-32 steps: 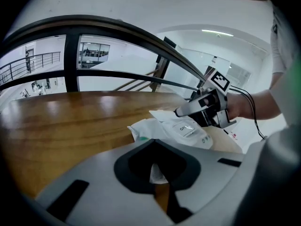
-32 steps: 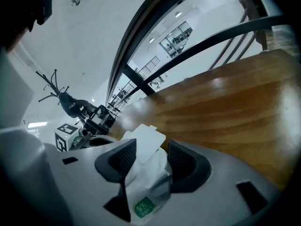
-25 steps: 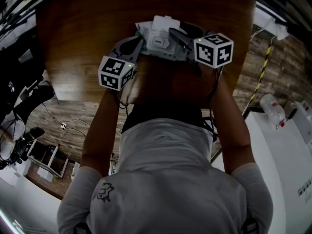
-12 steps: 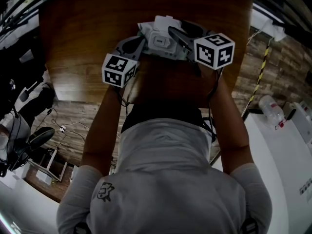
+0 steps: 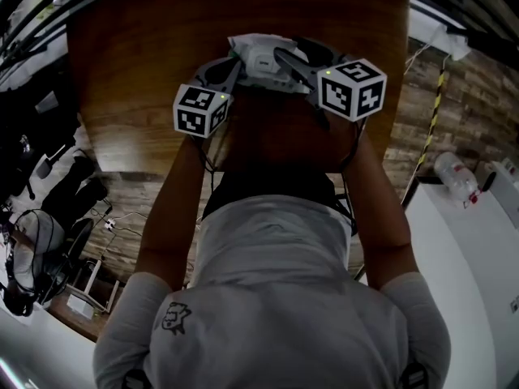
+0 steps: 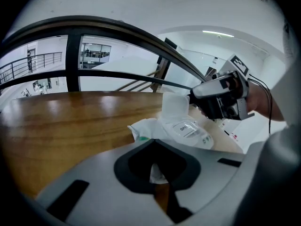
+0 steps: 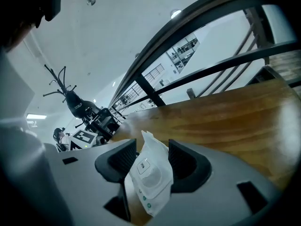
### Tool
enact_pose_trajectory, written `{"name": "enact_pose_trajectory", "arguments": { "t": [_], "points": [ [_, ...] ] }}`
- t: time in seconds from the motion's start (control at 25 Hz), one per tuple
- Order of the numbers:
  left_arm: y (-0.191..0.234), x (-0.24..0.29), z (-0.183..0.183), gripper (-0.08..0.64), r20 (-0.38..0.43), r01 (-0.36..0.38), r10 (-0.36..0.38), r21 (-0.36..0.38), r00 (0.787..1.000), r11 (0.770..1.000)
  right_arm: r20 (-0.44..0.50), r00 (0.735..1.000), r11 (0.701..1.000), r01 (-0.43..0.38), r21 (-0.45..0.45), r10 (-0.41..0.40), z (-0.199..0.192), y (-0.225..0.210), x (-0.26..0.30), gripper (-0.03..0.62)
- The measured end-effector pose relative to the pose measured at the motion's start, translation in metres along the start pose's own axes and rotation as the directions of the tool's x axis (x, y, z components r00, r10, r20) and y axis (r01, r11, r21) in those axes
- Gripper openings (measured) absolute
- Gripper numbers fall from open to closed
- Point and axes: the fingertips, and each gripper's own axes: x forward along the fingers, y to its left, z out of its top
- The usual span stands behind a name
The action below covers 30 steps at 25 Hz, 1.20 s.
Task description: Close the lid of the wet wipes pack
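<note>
The white wet wipes pack (image 5: 261, 55) lies on the brown wooden table (image 5: 138, 63), between both grippers. My left gripper (image 6: 157, 173) is shut on the pack's near crimped edge (image 6: 141, 127). In the left gripper view a pale flap (image 6: 175, 107) stands upright at the far end of the pack (image 6: 188, 132), right beside my right gripper (image 6: 221, 100). In the right gripper view the pack (image 7: 151, 175), with its round lid outline and a small label, lies between the spread jaws of my right gripper (image 7: 153, 160), which is open. I cannot tell whether its pads touch the pack.
The table's near edge runs just under my forearms (image 5: 178, 193). A white cabinet (image 5: 470, 266) with a clear bottle (image 5: 454, 177) stands at the right. A black office chair (image 5: 49, 245) and cables sit on the floor at the left. A dark railing (image 6: 117, 29) runs behind the table.
Both grippers and the pack have shifted slightly farther across the table. The white flap that stuck out beyond the pack in the head view shows much less now.
</note>
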Motion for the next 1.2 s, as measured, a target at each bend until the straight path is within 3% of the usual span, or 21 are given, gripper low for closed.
{"name": "enact_pose_trajectory", "arguments": {
  "t": [0.72, 1.2],
  "points": [
    [0.002, -0.001, -0.001, 0.014, 0.019, 0.027, -0.027, 0.016, 0.999, 1.0, -0.006, 0.999, 0.999, 0.038, 0.02, -0.038, -0.034, 0.024, -0.003, 0.199],
    [-0.002, -0.002, -0.004, 0.014, 0.011, 0.035, -0.035, 0.032, 0.999, 0.999, -0.061, 0.997, 0.998, 0.055, 0.008, -0.054, -0.055, 0.012, 0.011, 0.199]
  ]
}}
